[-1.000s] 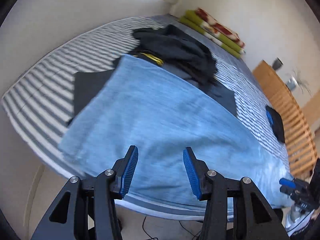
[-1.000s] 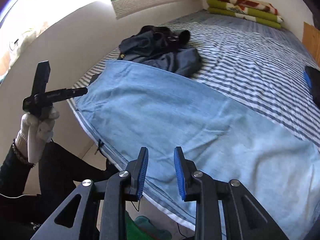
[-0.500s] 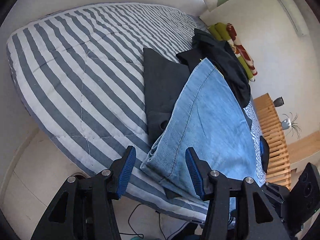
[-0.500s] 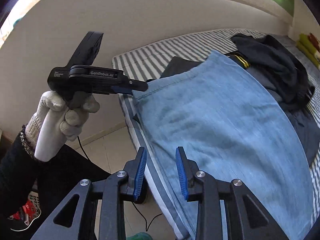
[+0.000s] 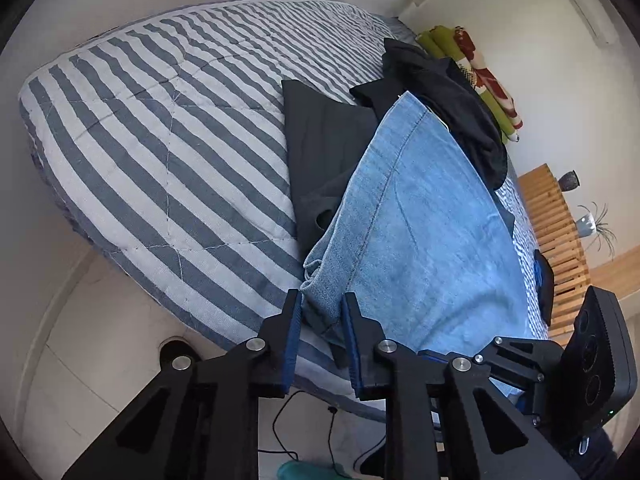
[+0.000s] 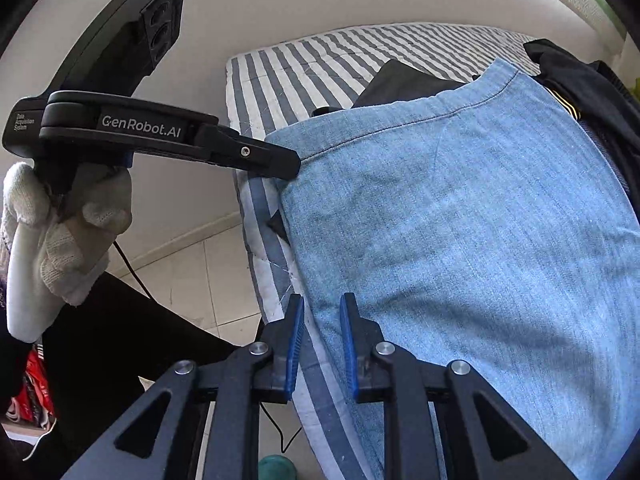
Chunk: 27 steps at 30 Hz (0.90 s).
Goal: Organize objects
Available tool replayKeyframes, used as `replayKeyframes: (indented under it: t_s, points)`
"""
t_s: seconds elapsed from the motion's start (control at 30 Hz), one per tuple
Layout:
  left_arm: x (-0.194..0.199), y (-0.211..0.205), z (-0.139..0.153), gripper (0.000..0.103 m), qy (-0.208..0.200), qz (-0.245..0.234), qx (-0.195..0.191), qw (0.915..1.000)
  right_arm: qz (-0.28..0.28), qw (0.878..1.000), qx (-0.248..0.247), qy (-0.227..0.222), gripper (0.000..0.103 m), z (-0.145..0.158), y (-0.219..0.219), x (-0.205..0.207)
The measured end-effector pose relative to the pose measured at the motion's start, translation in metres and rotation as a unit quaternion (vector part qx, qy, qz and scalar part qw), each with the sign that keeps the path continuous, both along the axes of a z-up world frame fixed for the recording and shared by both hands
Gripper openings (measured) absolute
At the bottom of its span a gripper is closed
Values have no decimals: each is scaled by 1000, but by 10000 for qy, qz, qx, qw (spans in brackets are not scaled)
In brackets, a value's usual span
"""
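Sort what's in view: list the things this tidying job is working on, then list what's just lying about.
In the job:
- blue denim garment, its corner between the left gripper jaws
- right gripper, jaws either side of the denim's edge
- dark clothes pile
- flat black garment

Lying about:
- striped mattress
- green cushions
- slatted bench
- floor cable

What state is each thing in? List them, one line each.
Denim cloth: spread flat on the bed, near corner bunched.
Left gripper: open, fingers either side of the bunched corner.
Right gripper: open, at the cloth's near edge.
Dark clothes: crumpled in a heap.
Black cloth: flat, partly under the denim.
Bed: striped cover on.
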<state>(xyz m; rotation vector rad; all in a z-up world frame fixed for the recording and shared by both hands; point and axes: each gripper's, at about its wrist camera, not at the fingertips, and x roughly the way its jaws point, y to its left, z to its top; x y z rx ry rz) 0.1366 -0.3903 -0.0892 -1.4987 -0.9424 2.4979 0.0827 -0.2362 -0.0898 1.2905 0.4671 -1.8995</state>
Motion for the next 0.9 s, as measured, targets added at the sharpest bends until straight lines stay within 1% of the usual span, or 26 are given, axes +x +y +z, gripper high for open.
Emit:
replayKeyframes:
  t_s: [0.07, 0.1, 0.13, 0.2, 0.23, 0.3, 0.4, 0.5, 0.57, 0.67, 0.73, 0.77, 0.8, 0.83, 0.9]
  points:
    - [2, 2, 11, 17, 108, -26, 24, 9999, -22, 9996, -32, 283, 18, 10, -1, 4]
    - [2, 4, 17, 14, 155, -59, -2, 9999, -35, 9992, -113, 378, 23, 16, -1, 5]
    - [3, 7, 25, 14, 225, -125, 1, 9997, -47, 9987, -224, 445, 33, 21, -2, 6]
    - [1, 10, 35, 14, 320, -218, 63, 9992, -14, 9973, -398, 614, 44, 31, -8, 9]
    - [0, 11, 40, 13, 367, -268, 121, 9989, 31, 9967, -411, 704, 46, 33, -14, 10]
    - [-3, 13, 47, 13, 433, -295, 230, 9984, 71, 9955, -379, 863, 46, 35, -25, 13]
    - [-3, 8, 54, 13, 557, -299, 574, 9963, -104, 9934, -375, 1075, 46, 34, -37, 12]
    - [-4, 9, 59, 13, 646, -346, 810, 9940, -554, 9884, -567, 1292, 46, 37, -37, 6]
    - [-5, 9, 59, 13, 680, -392, 982, 9921, -876, 9843, -777, 1323, 46, 40, -32, 0]
    - [-8, 11, 64, 13, 728, -440, 1099, 9903, -1100, 9798, -976, 1352, 46, 42, -34, -9]
    - [-10, 12, 67, 13, 745, -459, 1085, 9902, -1164, 9785, -967, 1402, 46, 42, -36, -11]
    - [-11, 12, 69, 13, 750, -470, 1044, 9906, -1184, 9783, -958, 1401, 45, 42, -36, -12]
    - [-11, 13, 71, 13, 737, -467, 970, 9915, -1221, 9782, -958, 1380, 37, 41, -37, -14]
    - [-12, 13, 72, 13, 729, -467, 944, 9918, -1277, 9784, -925, 1339, 22, 41, -35, -15]
    - [-8, 6, 77, 18, 859, -389, 1062, 9899, -1440, 9779, -887, 1229, 9, 40, -28, -17]
